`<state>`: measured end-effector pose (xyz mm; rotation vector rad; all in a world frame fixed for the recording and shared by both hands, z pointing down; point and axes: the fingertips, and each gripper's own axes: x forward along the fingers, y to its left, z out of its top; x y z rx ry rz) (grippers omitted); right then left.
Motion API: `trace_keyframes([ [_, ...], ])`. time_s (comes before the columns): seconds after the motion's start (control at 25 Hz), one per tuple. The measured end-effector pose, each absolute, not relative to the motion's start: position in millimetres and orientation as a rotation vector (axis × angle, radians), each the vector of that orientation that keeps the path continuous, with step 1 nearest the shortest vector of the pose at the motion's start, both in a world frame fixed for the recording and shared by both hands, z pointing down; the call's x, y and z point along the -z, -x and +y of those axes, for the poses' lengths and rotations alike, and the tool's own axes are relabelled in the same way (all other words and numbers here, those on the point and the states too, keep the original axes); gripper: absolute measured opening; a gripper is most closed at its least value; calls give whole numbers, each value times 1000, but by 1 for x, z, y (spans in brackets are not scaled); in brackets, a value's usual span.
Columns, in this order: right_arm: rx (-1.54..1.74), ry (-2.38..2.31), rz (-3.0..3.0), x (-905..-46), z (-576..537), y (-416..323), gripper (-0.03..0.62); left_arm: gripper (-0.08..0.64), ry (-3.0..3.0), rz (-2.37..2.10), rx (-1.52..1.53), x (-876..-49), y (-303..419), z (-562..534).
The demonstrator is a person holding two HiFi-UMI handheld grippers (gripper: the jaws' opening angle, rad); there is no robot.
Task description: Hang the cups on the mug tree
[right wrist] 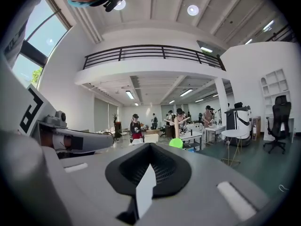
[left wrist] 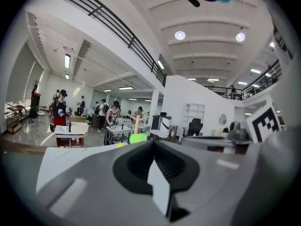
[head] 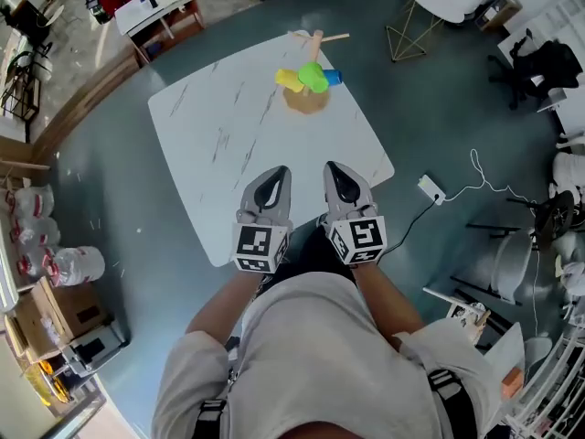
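Left tool and right tool both closed, empty, at the tabletop's near edge. Cups on mug tree by far edge, bare surface between.

The wooden mug tree stands upright on a round base at the far right of the bench. Three cups cluster against its post: yellow cup left, green cup centre, blue cup right.
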<state>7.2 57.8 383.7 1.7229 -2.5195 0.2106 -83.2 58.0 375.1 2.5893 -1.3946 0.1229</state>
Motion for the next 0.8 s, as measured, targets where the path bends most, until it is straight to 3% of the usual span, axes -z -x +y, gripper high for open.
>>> trace_keyframes([
  [0.8,-128,-1693,-2494,-366,97,-3,-2,2,-2678,-1286,-88,-360,61,85],
])
